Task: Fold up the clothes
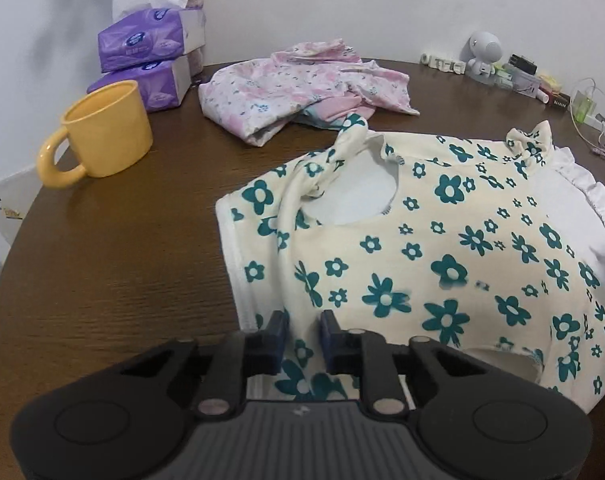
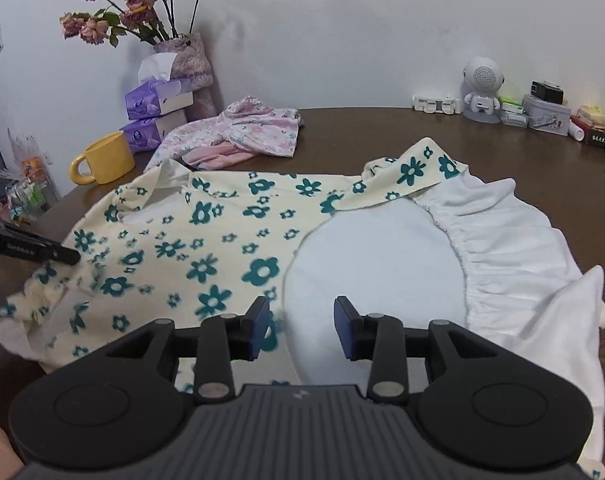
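A cream garment with teal flowers (image 1: 442, 240) and a white ruffled part (image 2: 514, 240) lies spread on the brown table (image 1: 122, 260). My left gripper (image 1: 304, 330) is at the garment's near left edge, its blue pads close together with a fold of the flowered cloth pinched between them. In the right wrist view the left gripper's dark tip (image 2: 62, 256) meets the cloth's left edge, which is raised there. My right gripper (image 2: 302, 326) hovers open over the seam between the flowered garment (image 2: 206, 248) and its white lining, with nothing clamped.
A crumpled pink floral garment (image 1: 302, 88) lies at the back. A yellow mug (image 1: 102, 136) and purple tissue packs (image 1: 150, 48) stand back left, with a vase of dried roses (image 2: 190, 68). A white robot figure (image 2: 480, 92), small boxes and a cable line the back right.
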`<action>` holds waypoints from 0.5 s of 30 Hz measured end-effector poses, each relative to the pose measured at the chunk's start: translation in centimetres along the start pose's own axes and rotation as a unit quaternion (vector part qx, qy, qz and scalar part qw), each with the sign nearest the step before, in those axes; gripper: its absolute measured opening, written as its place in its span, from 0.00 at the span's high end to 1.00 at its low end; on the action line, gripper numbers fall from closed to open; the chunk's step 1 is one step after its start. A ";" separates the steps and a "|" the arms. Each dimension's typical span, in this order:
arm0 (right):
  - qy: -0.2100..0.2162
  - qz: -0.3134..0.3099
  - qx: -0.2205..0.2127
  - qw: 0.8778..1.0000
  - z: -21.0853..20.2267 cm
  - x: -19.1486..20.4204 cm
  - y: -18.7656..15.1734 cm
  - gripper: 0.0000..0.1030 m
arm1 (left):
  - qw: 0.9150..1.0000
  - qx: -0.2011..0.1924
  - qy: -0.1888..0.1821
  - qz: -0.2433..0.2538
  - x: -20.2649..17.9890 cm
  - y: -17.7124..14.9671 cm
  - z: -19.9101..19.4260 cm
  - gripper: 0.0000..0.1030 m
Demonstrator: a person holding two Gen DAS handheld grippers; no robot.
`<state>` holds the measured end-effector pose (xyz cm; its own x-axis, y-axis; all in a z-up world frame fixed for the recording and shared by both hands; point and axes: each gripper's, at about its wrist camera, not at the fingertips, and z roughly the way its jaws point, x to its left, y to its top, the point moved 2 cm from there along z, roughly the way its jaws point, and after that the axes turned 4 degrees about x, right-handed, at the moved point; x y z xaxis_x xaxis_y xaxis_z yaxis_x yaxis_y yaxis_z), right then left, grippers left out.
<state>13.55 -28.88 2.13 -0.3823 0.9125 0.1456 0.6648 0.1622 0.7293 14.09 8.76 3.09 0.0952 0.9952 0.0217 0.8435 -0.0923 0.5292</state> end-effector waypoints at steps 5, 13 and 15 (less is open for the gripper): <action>-0.008 0.010 0.012 1.000 0.4 -1.0 -1.1 0.65 | 1.000 0.004 -0.010 -0.022 0.4 -0.5 -1.3 0.76; -0.004 0.007 0.014 1.000 0.3 -1.3 -2.0 0.66 | 1.000 0.001 0.006 -0.025 1.3 -1.7 -0.7 0.85; -0.005 0.012 0.012 1.000 0.0 -1.8 -2.0 0.66 | 0.999 -0.008 -0.001 -0.035 1.4 -1.6 -1.2 0.82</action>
<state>12.89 -30.86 0.43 -0.3599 0.9197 0.1566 0.6893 0.1490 0.7090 12.26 10.34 3.31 0.0373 0.9991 -0.0183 0.8397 -0.0214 0.5427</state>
